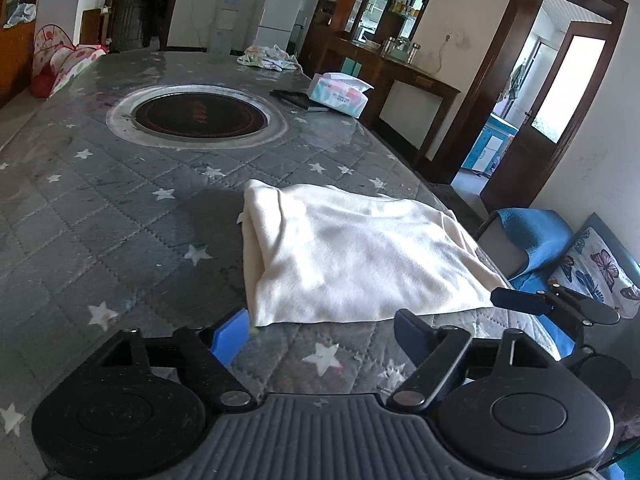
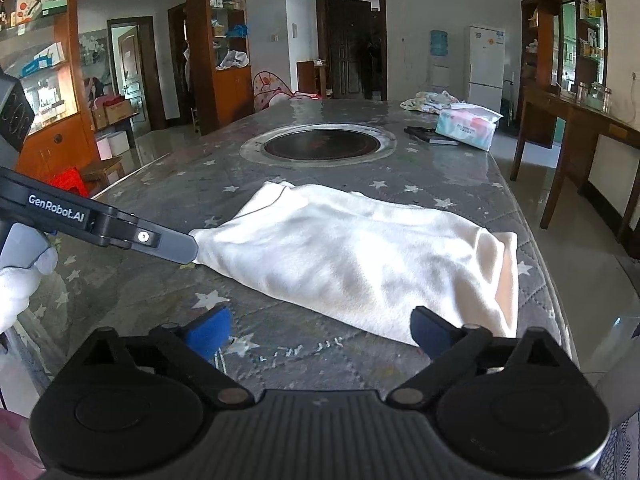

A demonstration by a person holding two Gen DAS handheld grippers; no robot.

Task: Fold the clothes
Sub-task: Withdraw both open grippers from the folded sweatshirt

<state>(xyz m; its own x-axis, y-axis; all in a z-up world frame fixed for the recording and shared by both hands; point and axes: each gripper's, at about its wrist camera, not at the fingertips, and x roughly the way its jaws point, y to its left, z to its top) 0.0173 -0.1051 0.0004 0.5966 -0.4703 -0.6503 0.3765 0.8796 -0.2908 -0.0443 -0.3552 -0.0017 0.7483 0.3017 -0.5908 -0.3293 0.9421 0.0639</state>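
The surface (image 2: 140, 280), a long quilted grey top with white stars, fills both views; a round inset hob (image 2: 322, 144) sits at upper centre, and a tissue pack (image 2: 466, 126) and a bundle of patterned cloth (image 2: 430, 101) lie at upper right. The cream garment (image 2: 360, 260) lies at centre frame in a compact, doubled-over rectangle, its long axis running from middle left to lower right in the right wrist view; whether further folds are due cannot be settled from this. The left gripper (image 2: 194, 250) enters from the left edge, its tip at the garment's left corner; from that side view it cannot be told whether it pinches the cloth, but its own camera shows its jaws wide apart and holding nothing, the near hem just beyond them. The right gripper (image 2: 320, 330) sits low at bottom centre, jaws wide apart and empty, its right finger just before the garment's near right corner. Both stand about equally near.
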